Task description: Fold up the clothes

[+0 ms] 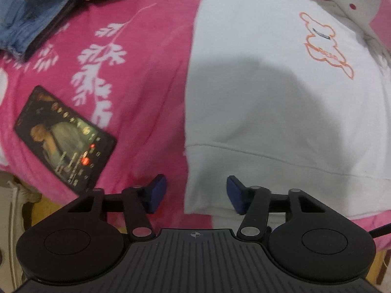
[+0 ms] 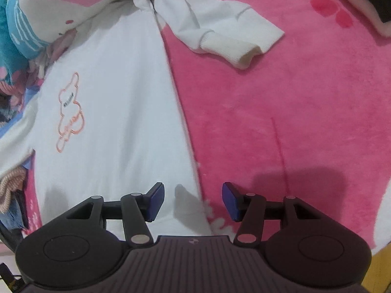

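**Both tools poised over the hem corners of a white sweatshirt**

Nearest, each tool points steeply down at the near hem of the white sweatshirt [image 1: 268,92], which lies spread on the pink blanket [image 1: 136,78] covering the bed. The left tool [image 1: 196,194] stands with its blue pads apart, straddling the garment's near left corner; nothing is pinched between them. The right tool [image 2: 193,201] is likewise apart, over the near right corner, empty. Whether either pad already brushes the cloth is hard to say from so steep a view.

The step in hand looks like the opening grasp for a fold. The next move would call for both tools to sink onto the hem, close on one layer of cloth each, and lift together so the fabric stays level.

Farther out, the orange bear outline [image 1: 325,46] marks the chest, and the right sleeve [image 2: 220,34] lies loose on the blanket, unfolded. A phone [image 1: 64,136] rests left of the garment; other clothes [image 1: 29,12] are heaped at the far left.
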Demonstrator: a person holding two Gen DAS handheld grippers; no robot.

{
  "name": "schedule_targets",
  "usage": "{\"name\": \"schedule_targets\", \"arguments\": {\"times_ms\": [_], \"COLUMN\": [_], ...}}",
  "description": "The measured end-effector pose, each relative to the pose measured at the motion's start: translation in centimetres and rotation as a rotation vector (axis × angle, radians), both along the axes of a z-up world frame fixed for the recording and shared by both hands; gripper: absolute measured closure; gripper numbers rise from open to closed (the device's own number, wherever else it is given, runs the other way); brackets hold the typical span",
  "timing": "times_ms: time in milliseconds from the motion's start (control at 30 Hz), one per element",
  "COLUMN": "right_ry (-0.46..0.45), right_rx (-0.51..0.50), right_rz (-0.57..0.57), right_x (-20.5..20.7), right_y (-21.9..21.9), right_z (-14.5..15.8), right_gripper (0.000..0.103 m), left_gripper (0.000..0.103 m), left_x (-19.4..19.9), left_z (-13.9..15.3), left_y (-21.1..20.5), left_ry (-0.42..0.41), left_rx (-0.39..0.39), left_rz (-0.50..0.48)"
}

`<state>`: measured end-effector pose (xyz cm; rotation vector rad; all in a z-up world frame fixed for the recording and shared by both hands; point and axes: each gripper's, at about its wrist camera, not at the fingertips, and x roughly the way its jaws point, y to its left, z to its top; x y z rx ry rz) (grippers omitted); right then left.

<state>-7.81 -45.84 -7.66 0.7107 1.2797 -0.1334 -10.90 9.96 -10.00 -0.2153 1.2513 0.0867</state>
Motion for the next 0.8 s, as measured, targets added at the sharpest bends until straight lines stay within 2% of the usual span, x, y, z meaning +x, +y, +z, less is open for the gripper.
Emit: {"name": "schedule_targets", "arguments": {"times_ms": [133,300,533,633,733,800], "right_ry": [-0.021,-0.017,0.0,0.014,0.055,0.074], "right_rx": [0.001,0.086,0.226,0.278,0.32,0.305], "right_rz": [-0.023,-0.095,-0.17,-0.154,-0.115,-0.078], "right_x": [0.5,-0.4,-2.3,-2.6,-3.2,-3.2], "right_y": [0.0,-0.8,-2.2,-2.3,-1.7,-1.2], "right_z": [-0.8,-2.8,-4.0,-4.6,-5.2,-5.4], "right_gripper": [0.048,0.048,0.049,0.05,0.06,0.075], "left_gripper": [0.053,0.066,0.066,0.066,0.067,0.079], "left_x": [-0.3,-0.6,-0.3,0.0,0.0,-0.1], "left_z": [0.0,-0.5,-1.4,-1.6,-1.5,-1.3], "left_y": [0.0,-0.1,0.1,0.3,0.3,0.2], "left_ry": [-0.018,-0.008,0.03,0.04,0.044,0.042], "left_rx": [-0.026,-0.074,-0.118,-0.124,-0.121,-0.108], "left_rz": [-0.015,-0.032,-0.04,-0.048,-0.053,-0.051]}}
